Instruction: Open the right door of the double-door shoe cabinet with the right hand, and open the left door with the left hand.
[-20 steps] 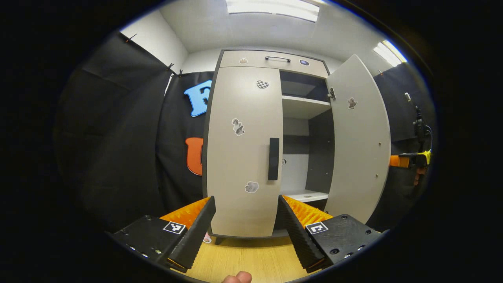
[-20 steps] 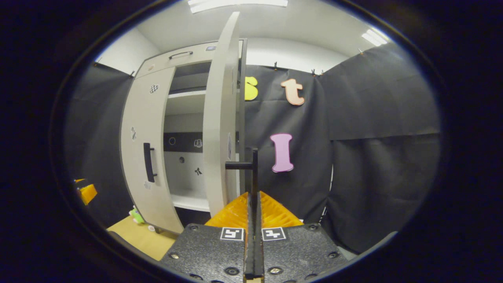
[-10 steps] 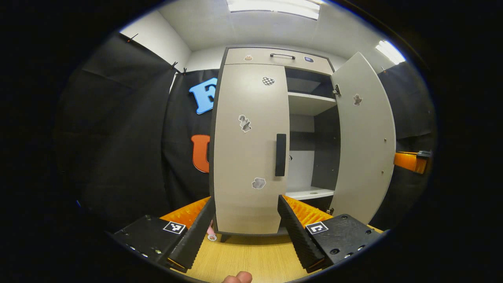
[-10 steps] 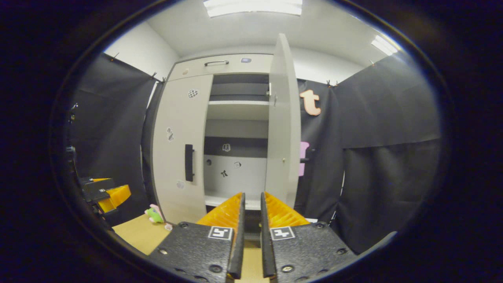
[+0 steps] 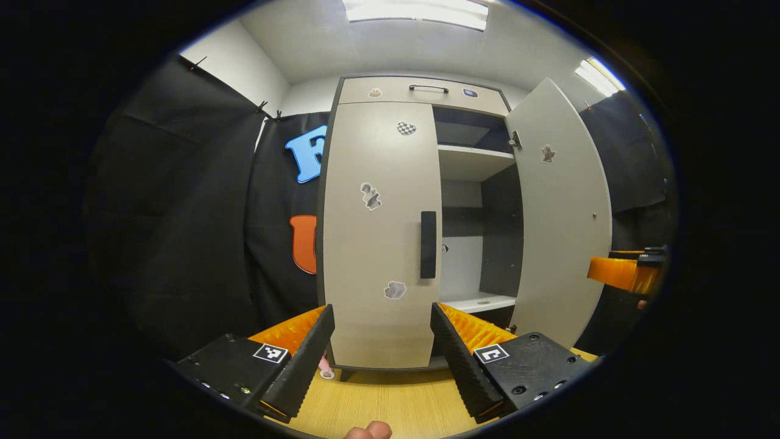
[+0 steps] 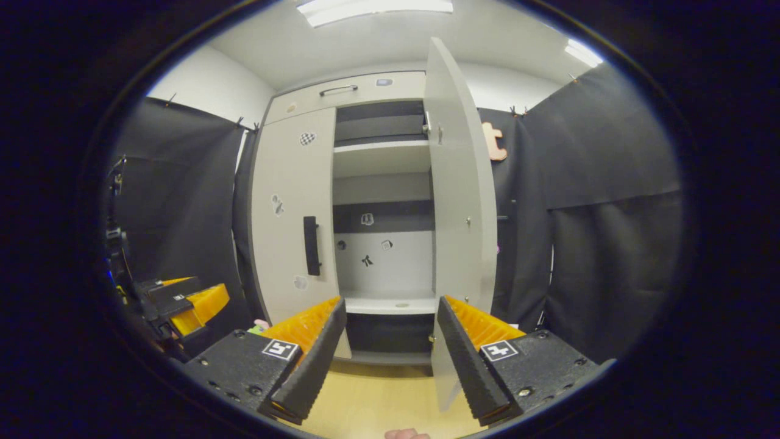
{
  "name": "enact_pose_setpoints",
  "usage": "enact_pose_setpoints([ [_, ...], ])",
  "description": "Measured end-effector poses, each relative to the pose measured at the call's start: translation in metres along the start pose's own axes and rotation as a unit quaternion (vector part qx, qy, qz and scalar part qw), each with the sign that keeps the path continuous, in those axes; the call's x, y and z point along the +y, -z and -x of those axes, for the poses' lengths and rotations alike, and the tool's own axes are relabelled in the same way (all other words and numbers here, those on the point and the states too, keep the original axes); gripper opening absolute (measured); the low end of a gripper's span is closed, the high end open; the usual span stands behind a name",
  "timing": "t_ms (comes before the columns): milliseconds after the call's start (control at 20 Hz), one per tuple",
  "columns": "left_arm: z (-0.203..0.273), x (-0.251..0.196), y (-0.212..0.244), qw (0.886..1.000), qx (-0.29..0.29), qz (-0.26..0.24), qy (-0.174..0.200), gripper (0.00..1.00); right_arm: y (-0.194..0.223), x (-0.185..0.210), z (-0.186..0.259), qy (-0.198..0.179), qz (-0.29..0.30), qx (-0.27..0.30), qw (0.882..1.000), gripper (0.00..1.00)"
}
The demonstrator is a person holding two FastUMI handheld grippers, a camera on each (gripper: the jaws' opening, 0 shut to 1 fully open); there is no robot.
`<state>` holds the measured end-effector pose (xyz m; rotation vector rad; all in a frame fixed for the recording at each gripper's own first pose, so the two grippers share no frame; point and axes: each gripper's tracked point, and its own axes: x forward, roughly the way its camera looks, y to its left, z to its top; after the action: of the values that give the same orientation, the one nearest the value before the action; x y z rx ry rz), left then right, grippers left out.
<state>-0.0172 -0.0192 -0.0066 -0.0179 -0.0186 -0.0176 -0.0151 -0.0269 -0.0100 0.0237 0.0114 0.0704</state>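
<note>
The pale shoe cabinet faces me in both views. Its left door [image 5: 378, 231] is closed, with a dark vertical handle [image 5: 428, 244] at its right edge. The right door [image 5: 563, 213] stands swung wide open. My left gripper [image 5: 381, 317] is open and held some way in front of the closed left door, touching nothing. In the right gripper view, the right gripper [image 6: 390, 305] is open before the cabinet's open right half, beside the right door [image 6: 460, 201] and clear of it. The left door [image 6: 292, 213] and its handle [image 6: 311, 245] lie to its left. The left gripper [image 6: 189, 302] appears at far left.
A drawer with a bar handle [image 5: 429, 89] tops the cabinet. Shelves [image 6: 381, 149] and a lower board [image 6: 390, 302] show inside. The cabinet stands on a wooden floor [image 5: 390, 402], with a small toy [image 5: 325, 367] at its left foot. Black cloth walls close in on both sides.
The right gripper, shut on the right door's handle a second ago, let go, opened wide and swung round to face the cabinet's inside. The left gripper barely shifted.
</note>
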Motion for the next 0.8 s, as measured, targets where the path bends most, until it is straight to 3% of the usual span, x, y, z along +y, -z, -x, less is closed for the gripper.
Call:
enact_pose_setpoints([
  [150,-0.030,-0.024,-0.028,0.999,-0.027,0.019,0.034,0.95,0.002,-0.002,0.001,0.008,0.024,-0.001,1.000,0.94],
  [350,-0.086,-0.037,-0.048,0.998,-0.045,-0.006,0.033,0.95,0.006,0.006,0.003,-0.006,0.020,0.004,1.000,0.94],
  [800,-0.190,-0.060,-0.018,0.999,0.000,-0.035,0.037,0.96,0.007,-0.008,0.009,0.008,0.009,0.004,1.000,0.94],
])
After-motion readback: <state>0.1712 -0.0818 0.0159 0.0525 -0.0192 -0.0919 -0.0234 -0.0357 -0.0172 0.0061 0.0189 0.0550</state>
